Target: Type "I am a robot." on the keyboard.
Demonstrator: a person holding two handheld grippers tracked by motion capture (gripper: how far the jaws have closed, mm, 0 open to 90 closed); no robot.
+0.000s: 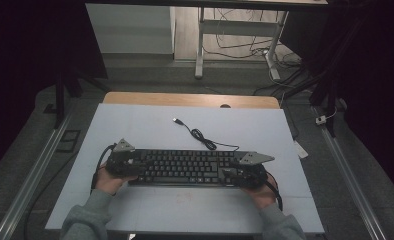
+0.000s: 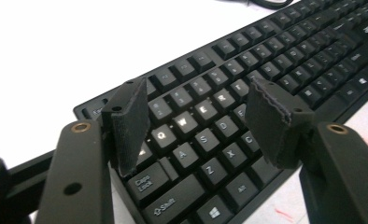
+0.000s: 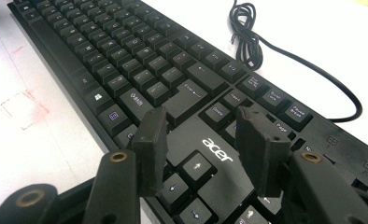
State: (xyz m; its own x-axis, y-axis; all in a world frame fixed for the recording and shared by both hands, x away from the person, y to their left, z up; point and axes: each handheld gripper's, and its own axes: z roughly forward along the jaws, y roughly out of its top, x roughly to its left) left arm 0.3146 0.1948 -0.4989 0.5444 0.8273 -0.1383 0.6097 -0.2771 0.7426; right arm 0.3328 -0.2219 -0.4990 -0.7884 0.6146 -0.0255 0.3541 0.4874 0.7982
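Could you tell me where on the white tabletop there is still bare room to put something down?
The far left of the white tabletop is bare, beyond the keyboard and left of its coiled cable. The strip between the keyboard and the near edge is also free. The keyboard's ends are crowded, with the left gripper and right gripper over them.

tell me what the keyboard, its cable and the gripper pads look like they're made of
Keyboard: matte black plastic, judging by its moulded keys and dull sheen.
Cable: smooth black rubbery sheath, probably; it coils loosely.
Left gripper's pads: dark foam or rubber sheet, likely; the surface is grainy, with rough-cut edges.
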